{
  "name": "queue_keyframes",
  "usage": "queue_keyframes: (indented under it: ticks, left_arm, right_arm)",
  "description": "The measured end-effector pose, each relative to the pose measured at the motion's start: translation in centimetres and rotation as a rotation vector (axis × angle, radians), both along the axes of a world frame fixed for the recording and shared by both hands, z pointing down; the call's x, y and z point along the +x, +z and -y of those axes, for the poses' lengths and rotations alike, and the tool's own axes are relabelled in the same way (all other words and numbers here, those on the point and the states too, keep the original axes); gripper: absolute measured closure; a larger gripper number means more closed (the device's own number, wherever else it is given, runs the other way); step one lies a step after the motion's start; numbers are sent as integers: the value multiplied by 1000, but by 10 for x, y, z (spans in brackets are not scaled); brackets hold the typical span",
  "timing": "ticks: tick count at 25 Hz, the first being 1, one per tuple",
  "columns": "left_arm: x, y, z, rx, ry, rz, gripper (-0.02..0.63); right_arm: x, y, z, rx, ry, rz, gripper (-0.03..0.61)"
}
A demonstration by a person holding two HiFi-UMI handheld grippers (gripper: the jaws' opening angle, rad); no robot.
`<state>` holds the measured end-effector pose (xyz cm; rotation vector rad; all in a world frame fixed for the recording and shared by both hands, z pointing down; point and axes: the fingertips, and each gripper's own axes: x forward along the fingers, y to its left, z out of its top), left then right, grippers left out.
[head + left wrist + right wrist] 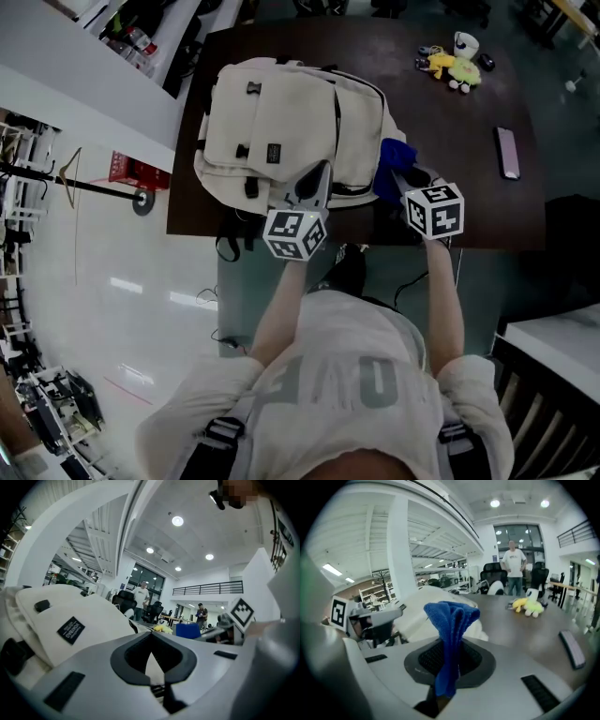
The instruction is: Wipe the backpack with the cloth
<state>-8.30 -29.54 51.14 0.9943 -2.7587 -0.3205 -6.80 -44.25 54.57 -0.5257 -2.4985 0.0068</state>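
You're at the start of the wipe: cloth gripped, but not yet on the front panel afaict. Your R tool is clamped on the blue cloth, which stands bunched up out of the jaws. In the head view it sits at the lower right corner of the backpack, touching or just beside, can't tell which. The backpack lies flat on the dark bench, front pocket up, near the front edge. Your L tool has its jaws drawn narrow w/ a sliver of cream fabric between the pads, so I judge it's pinching the bag's near edge to steady it. Nxt move: carry the cloth onto the front panel, press the bunched end down, and drag across in 1 stroke while the L tool stops the bag sliding. Mind the buckles; they could snag the cloth.
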Motion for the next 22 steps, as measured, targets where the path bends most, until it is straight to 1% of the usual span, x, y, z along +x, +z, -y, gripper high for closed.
queue_keyframes:
  ticks: [3, 5, 7, 9, 11, 14, 16, 19, 21, 22]
  left_arm:
    - [-15, 6, 12, -12, 16, -9, 609]
    - [-27, 10, 13, -8, 2, -26, 609]
    - [-38, 16, 12, -8, -22, -51, 609]
    - [-47, 22, 8, -5, -47, -78, 609]
    - [-49, 25, 8, -15, -46, -84, 609]
    - [-50, 27, 13, -32, -21, -81, 609]
    - [-54, 28, 12, -16, -24, -88, 609]
    - [-54, 26, 8, 33, -29, -92, 609]
    - [-54, 25, 5, 51, -25, -84, 609]
    - [-54, 25, 5, 53, -23, -82, 609]
  right_arm:
    - [-54, -32, 55, 69, 86, 78, 537]
    - [-94, -42, 82, 110, 104, 99, 537]
    - [-133, -35, 95, 171, 68, 85, 537]
    - [-166, -12, 94, 246, -6, 31, 537]
    - [-188, 15, 83, 304, -93, -30, 536]
    - [-200, 46, 61, 331, -212, -91, 536]
    - [-199, 59, 45, 327, -270, -107, 536]
    - [-194, 69, 36, 302, -287, -106, 537]
    - [-189, 69, 34, 281, -288, -101, 537]
    - [-184, 69, 33, 285, -296, -96, 537]
